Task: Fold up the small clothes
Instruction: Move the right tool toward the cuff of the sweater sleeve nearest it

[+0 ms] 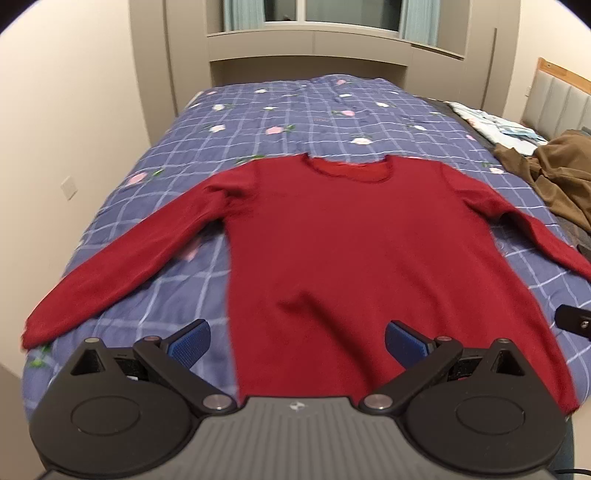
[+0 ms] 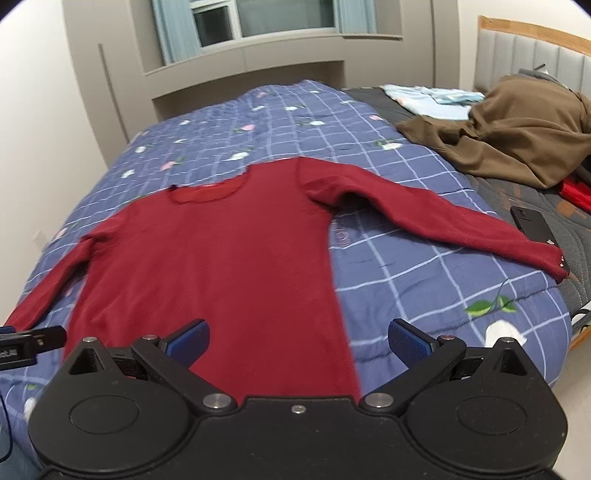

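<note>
On quilt [image 1: 258, 110]: red sweater [image 1: 351, 251] flat, sleeves spread, neck at 12 | left gripper [image 1: 297, 341] jaws apart, empty | right gripper [image 2: 297, 341] jaws apart, empty | phone [image 2: 533, 223] at 2

Cream walls [image 1: 74, 110], a curtained window [image 2: 258, 18], padded headboard [image 2: 535, 55].
</note>
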`<state>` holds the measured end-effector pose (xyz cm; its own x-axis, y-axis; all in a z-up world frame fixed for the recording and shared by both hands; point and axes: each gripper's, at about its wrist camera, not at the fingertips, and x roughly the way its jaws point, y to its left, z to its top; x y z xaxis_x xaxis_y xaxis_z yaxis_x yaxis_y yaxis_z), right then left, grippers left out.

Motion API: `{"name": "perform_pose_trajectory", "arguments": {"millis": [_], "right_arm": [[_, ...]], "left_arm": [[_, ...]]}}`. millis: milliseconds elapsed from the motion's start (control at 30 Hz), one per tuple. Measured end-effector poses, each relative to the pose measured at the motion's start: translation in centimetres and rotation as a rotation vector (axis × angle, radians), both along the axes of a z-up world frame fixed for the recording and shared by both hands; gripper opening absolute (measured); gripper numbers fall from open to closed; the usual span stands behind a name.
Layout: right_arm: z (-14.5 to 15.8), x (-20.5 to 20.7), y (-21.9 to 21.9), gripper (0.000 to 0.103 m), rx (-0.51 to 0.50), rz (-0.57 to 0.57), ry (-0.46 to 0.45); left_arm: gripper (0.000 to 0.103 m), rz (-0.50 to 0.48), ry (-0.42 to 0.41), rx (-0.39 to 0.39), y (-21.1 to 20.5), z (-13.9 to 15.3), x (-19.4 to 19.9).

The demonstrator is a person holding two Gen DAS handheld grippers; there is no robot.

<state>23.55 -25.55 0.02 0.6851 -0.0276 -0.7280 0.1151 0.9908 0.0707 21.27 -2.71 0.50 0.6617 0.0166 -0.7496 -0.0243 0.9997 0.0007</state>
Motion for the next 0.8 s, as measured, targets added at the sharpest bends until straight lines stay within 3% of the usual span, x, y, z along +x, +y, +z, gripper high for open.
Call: {"name": "perform_pose_trajectory", "arguments": {"millis": [233,800], "right_arm": [[-1.1,4.3,-3.1,0.103,-0.005,-0.068,0.042],[-4.4,11.3,-9.8,0.103,-0.006,-0.250,0.134]], "left_arm": [[0.103,-0.058,0.019,0.033,-3.2,-0.1,5.6],[0.103,-0.166,0.098,0.016,-9.2,-3.6,17.6]]}}
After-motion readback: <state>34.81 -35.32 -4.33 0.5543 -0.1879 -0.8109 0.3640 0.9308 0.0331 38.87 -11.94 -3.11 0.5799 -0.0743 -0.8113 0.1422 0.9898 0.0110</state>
